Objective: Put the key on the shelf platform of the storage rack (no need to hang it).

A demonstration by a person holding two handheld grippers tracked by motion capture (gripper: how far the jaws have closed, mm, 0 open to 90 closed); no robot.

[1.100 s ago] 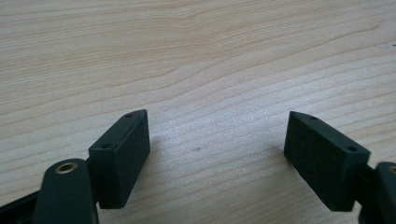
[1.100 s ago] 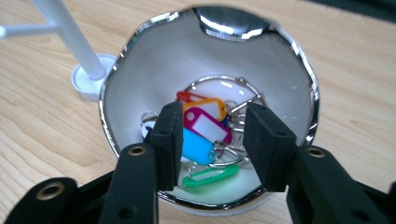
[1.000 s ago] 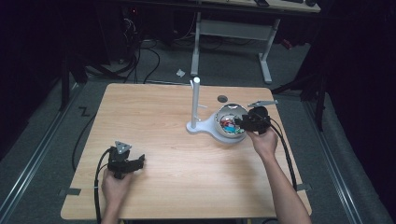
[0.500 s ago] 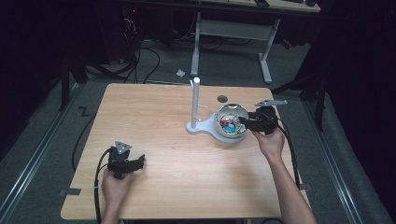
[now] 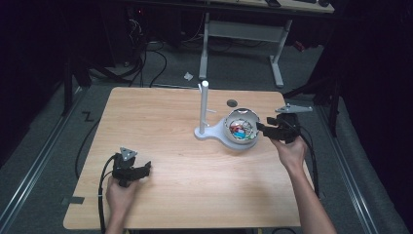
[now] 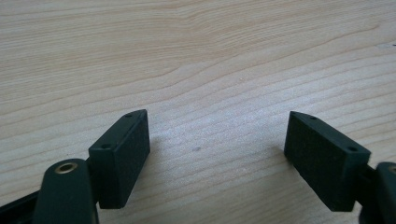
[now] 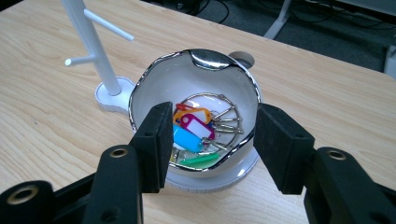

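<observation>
Now | right tongs (image 7: 210, 140) had just been opening, nothing between, near the bowl (image 7: 154, 88) of key tags (image 7: 194, 128) | left tongs (image 6: 217, 154) apart, resting idle on bench (image 6: 196, 56)

Two bare forearms reach in from the bottom edge of the high view. The left hand (image 5: 119, 190), at about seven o'clock, holds the left gripper (image 5: 144, 169) low and level, pointing toward three o'clock — its two black jaws spread wide apart, nothing between them. The right hand (image 5: 290, 150), at about three o'clock, holds the right gripper (image 5: 259, 127) raised, aimed toward nine o'clock and tipped downward — its jaws have just been opening and stand apart, gripping nothing.
</observation>
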